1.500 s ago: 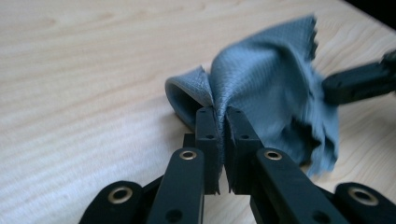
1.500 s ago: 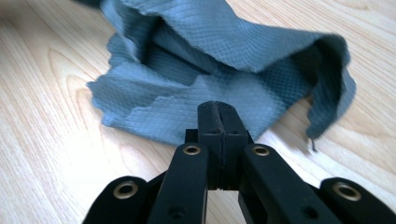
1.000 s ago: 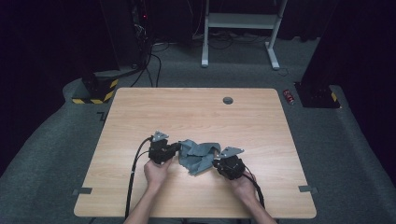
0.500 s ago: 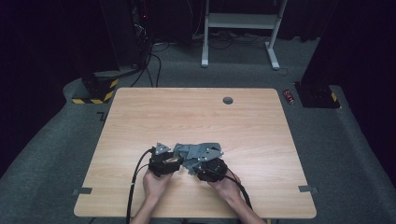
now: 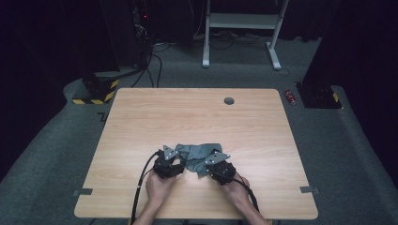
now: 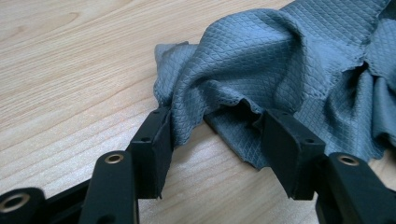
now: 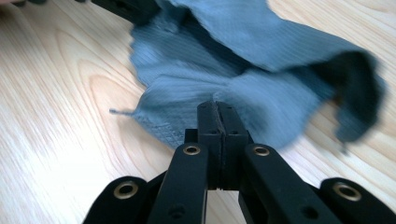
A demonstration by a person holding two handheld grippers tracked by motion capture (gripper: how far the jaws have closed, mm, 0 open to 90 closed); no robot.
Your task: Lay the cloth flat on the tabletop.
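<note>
A crumpled grey quilted cloth (image 5: 199, 153) lies on the wooden table (image 5: 187, 112) near its front edge. My left gripper (image 5: 179, 161) is at the cloth's left end. Its jaws have just been opening and stand apart, with a loose fold of the cloth (image 6: 261, 60) between the pads (image 6: 156, 140). My left gripper (image 6: 219, 128) rests low over the table (image 6: 70, 56). My right gripper (image 5: 207, 167) is at the cloth's front right. My right gripper (image 7: 218, 109) has just closed, and its jaws are shut on the near edge of the cloth (image 7: 233, 28).
A round cable hole (image 5: 229, 101) sits at the table's far edge. On the floor beyond are a red can (image 5: 291, 96), a white desk frame (image 5: 244, 21) and a yellow-black striped block (image 5: 96, 91). A cable (image 5: 143, 180) trails back from the left gripper.
The left gripper came toward the table's front edge. The right gripper moved in to the left, then slightly back. The cloth is bunched narrower between them.
</note>
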